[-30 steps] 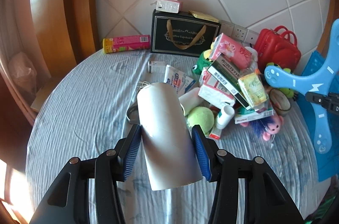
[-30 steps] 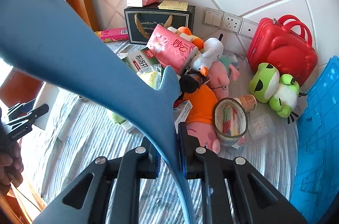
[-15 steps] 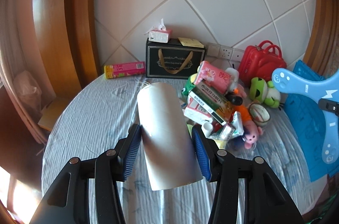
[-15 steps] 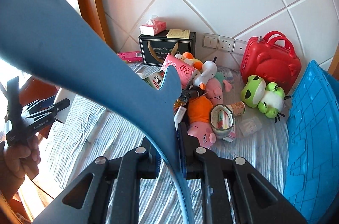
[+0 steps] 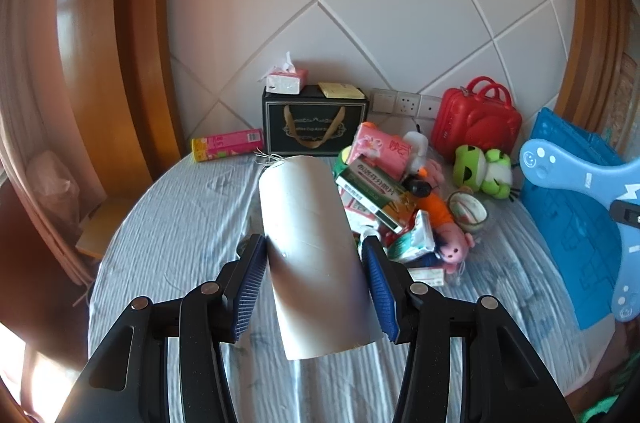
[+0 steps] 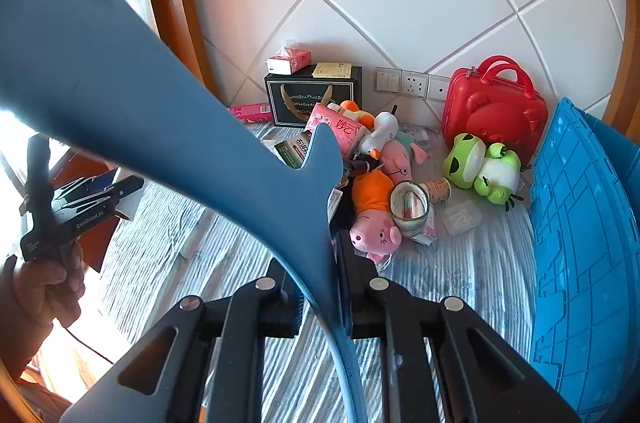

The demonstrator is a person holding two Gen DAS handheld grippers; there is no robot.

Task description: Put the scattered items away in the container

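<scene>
Both hands have lifted up and back; the toy pile looks smaller. The left gripper (image 5: 316, 287) hugs the white tube (image 5: 312, 247), pointing far. The right gripper (image 6: 318, 295) pinches the blue flat toy (image 6: 120, 95). The blue crate (image 6: 588, 243) is right, nearer the right gripper.

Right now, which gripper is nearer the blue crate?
Right. The right gripper, shut on the flat blue toy, has the blue crate close on its right side. The left gripper, holding the white cardboard tube, sits farther across the table.
</scene>
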